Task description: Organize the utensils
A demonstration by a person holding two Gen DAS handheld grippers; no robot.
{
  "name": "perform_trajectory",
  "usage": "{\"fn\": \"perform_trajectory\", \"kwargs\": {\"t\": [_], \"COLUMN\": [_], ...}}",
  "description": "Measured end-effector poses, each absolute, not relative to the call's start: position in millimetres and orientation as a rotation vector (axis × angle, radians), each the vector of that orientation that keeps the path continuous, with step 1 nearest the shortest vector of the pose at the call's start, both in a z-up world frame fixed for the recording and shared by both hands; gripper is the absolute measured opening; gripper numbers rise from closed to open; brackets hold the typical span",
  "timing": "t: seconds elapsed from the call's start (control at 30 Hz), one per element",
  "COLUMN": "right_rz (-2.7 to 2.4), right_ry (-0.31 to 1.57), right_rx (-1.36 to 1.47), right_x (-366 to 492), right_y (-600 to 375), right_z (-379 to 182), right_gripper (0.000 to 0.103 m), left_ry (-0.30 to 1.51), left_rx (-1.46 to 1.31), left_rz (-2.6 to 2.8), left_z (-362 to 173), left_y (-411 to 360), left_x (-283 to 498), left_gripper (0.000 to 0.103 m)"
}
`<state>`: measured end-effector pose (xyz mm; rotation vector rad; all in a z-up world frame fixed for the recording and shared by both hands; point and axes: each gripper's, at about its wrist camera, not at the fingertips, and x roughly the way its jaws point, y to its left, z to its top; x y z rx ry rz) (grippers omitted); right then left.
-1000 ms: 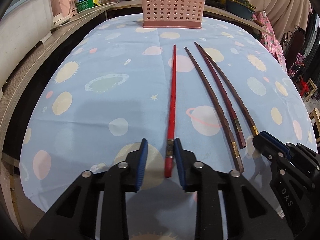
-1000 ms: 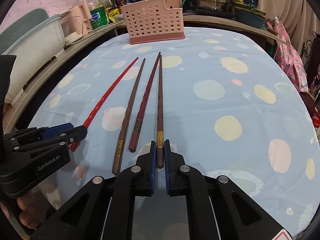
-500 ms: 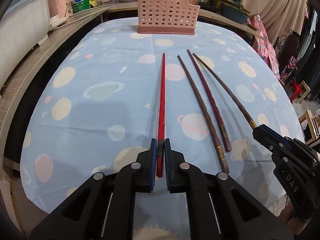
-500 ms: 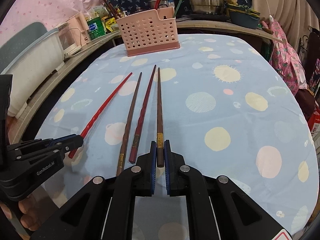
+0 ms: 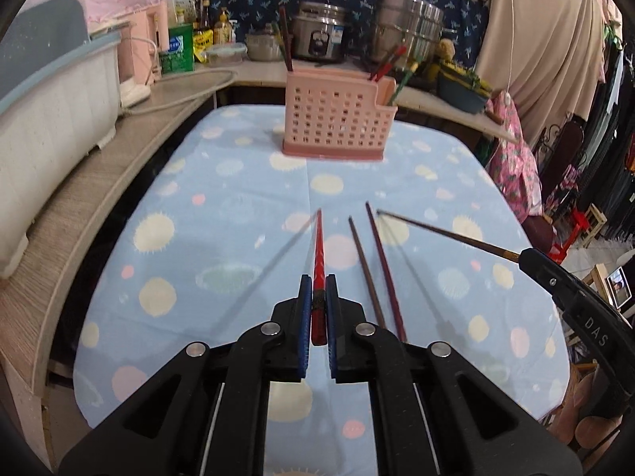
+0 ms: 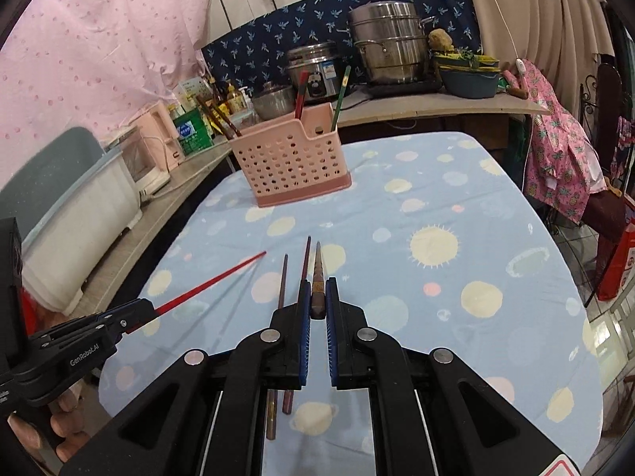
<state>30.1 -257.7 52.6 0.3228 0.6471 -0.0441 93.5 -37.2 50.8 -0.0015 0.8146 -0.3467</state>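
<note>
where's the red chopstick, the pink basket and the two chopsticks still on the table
red chopstick point(image 5: 318, 250), left wrist view, mid shaft ahead of the left gripper point(image 5: 316, 309)
pink basket point(image 5: 337, 119), left wrist view, front perforated wall
two chopsticks on the table point(image 5: 367, 265), left wrist view, shaft of the browner one

The near ends of the two dark wooden chopsticks point(image 6: 282, 297) on the surface are hidden under the right gripper point(image 6: 316, 309). Labels on the green container point(image 5: 176, 49) are too small to read.

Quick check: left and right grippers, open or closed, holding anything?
Left gripper: closed on the bright red chopstick, lifted.
Right gripper: closed on the dark brown wooden chopstick, lifted.
</note>
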Motion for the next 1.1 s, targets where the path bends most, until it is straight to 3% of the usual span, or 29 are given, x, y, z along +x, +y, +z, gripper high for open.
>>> {"fn": "perform_trajectory", "kwargs": {"t": [0.67,0.73,0.77,1.1], "right_rz": [-0.040,-0.032,-0.027,-0.012], "right_ry": [0.419,0.395,0.380,0.255], "right_rx": [0.361,0.365,0.367,0.364], "right_x": [98.8,108.7,114.9,184.6], "right_y": [-287.1,-288.8,-289.8,-293.8], "right_z": [149.6,160.8,167.6,225.3], "right_gripper": [0.007,0.007,0.007,0.007], "left_ry": [0.648,0.621,0.610,0.448], "left_rx": [-0.075,-0.101,-0.110,-0.141], "left_rz": [-0.352,-0.360,-0.364,-0.353], "left_z": [151.8,165.7,170.9,251.1], "left_y": [-47.5,-46.7,-46.6,-47.1], "left_x": [187.5,199.8,204.1,254.8], "left_gripper": [0.006,0.006,0.000,0.000]}}
